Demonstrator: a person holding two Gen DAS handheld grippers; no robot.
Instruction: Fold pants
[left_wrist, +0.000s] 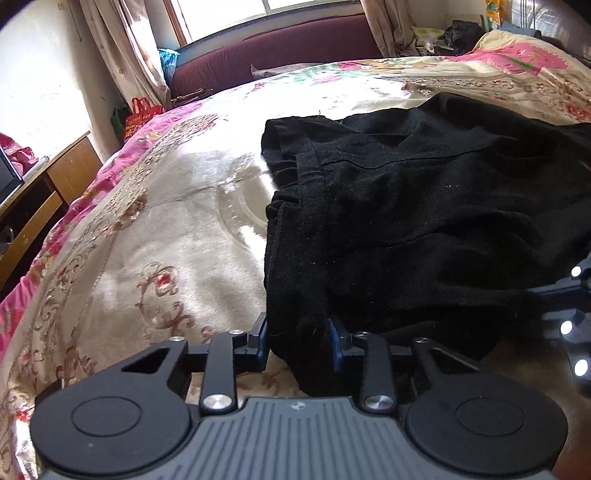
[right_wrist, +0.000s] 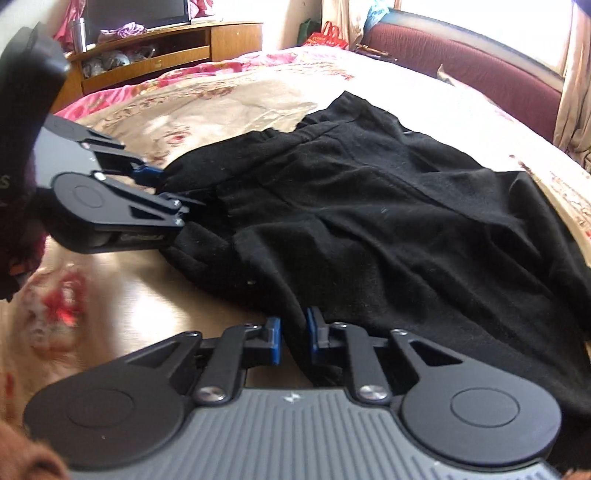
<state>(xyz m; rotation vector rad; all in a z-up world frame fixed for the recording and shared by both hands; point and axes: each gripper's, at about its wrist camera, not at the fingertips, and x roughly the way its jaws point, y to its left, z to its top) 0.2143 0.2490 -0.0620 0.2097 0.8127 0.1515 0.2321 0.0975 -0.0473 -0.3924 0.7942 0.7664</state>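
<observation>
Black pants on the bedspread, near edge clamped between both grippers' fingers.

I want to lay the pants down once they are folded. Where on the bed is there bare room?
The blanket is bare left of the pants, out to its pink border, and beyond them toward the maroon bed frame. The near edge is crowded: the left gripper and right gripper both pinch cloth there. The far right corner holds clutter.

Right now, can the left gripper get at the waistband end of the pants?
Probably not directly: the left gripper is clamped on the near edge of the pants, and the waistband lies further up the bedspread.
</observation>
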